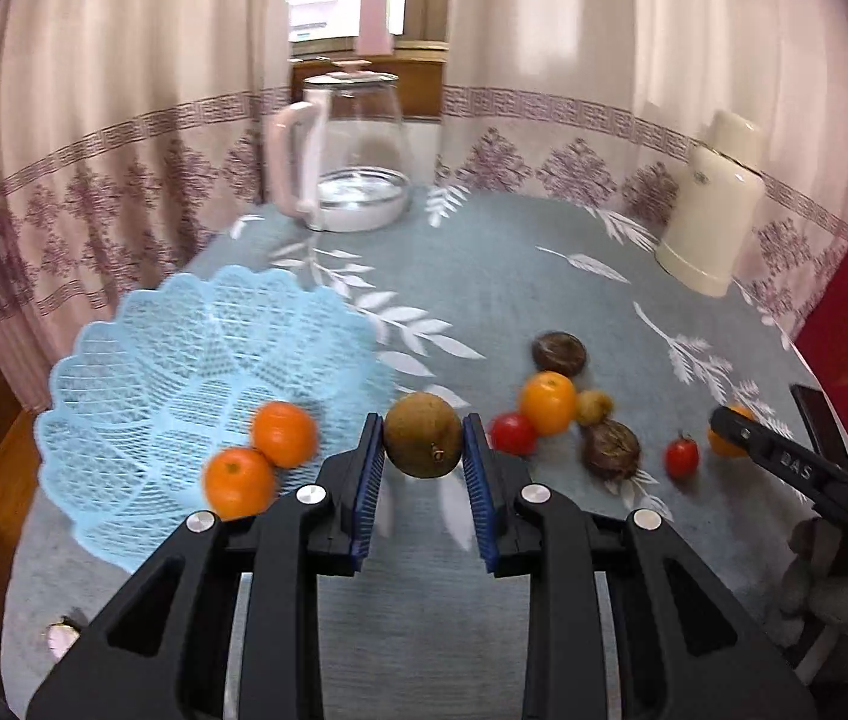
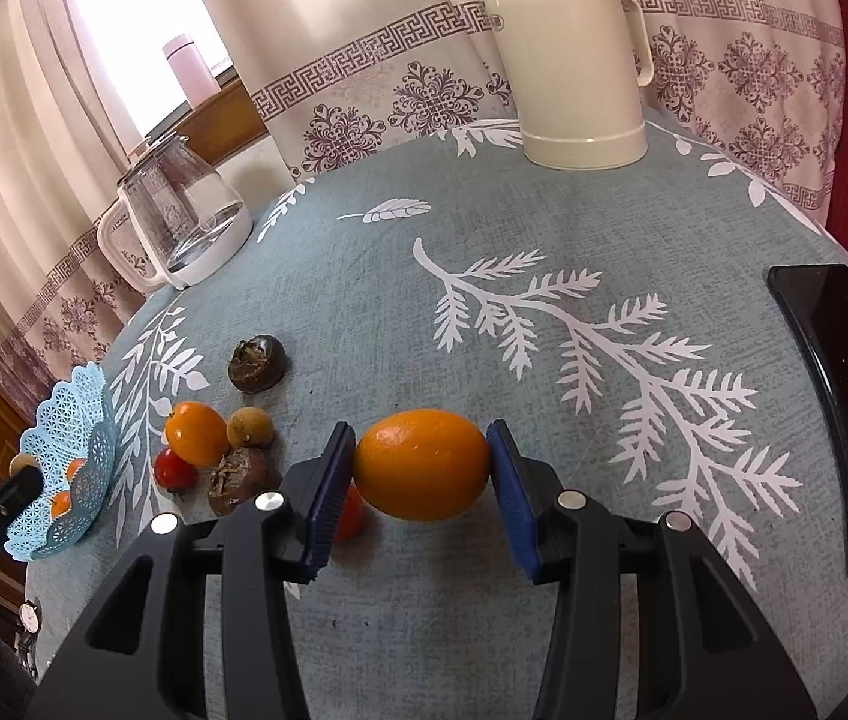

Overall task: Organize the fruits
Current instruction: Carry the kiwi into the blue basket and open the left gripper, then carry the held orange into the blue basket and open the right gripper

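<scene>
Two tongs, both loaded. Left tongs (image 1: 424,450) clamp a brown round fruit (image 1: 423,443) between the blue pads, held just right of the basket (image 1: 142,360) and above the counter (image 1: 484,276). Right tongs (image 2: 421,468) clamp an oval orange fruit (image 2: 422,464) the same way, above the counter near its middle.

Basket: light blue mesh, scalloped rim, on the counter's left side. Two oranges (image 1: 262,456) lie in it, touching each other.

Loose cluster on the counter, right of the left tongs: orange (image 1: 548,402), red tomato (image 1: 513,433) touching it on the left, small tan fruit (image 1: 594,407) on its right, dark wrinkled fruit (image 1: 559,353) behind, second dark wrinkled fruit (image 1: 611,447) in front. A second tomato (image 1: 681,457) sits apart, further right; in the right wrist view it is mostly hidden behind the left pad.

Back of the counter: glass kettle (image 1: 352,156) with a white handle at left, cream jug (image 2: 568,60) at right. Pink bottle (image 1: 374,18) on the windowsill behind the kettle. Black tray (image 2: 838,396) at the counter's right edge. Cloth is grey-blue with white leaf print.
</scene>
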### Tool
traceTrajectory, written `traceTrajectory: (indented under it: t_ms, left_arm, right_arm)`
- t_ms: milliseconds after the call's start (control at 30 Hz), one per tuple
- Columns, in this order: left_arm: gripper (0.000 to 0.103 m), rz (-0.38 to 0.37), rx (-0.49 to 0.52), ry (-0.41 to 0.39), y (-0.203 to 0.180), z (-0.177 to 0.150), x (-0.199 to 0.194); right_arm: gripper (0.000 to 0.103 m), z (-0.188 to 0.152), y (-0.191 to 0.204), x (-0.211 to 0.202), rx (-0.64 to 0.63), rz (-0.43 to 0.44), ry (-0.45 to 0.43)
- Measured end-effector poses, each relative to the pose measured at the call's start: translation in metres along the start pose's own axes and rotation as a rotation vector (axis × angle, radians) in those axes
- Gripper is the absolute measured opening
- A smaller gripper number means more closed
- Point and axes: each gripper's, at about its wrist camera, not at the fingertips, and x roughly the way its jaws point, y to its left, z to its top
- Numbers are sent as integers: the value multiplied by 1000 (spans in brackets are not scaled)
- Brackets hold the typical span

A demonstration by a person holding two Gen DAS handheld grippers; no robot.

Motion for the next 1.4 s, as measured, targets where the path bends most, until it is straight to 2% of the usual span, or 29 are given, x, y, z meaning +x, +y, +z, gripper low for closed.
traceTrajectory:
  t_ms: [400,833,867,900,967,1233,1400]
  left_arm:
    - [27,175,-99,-41,64,5,-8]
    - [28,248,-167,-19,107,-3,0]
    - [34,259,-174,-17,109,-4,1]
    - [55,266,-184,-13,111,-5,1]
    - [84,286,-218,-37,117,-6,-2]
    - [98,332,-229,-132,127,-5,-18]
    - [99,374,-241,-152,136,-4,-24]
  right_arm:
    - [46,-1,2,-1,-10,-16,-5]
    - [46,-2,3,0,-13,-35,-8]
    - [46,-2,3,-1,-13,-36,-9]
    - [46,-2,3,-1,-12,-36,-9]
    - [46,-2,3,-1,-12,-37,-10]
    - [46,-2,4,-2,-17,-47,-17]
    - [46,-1,8,-5,-27,-50,-18]
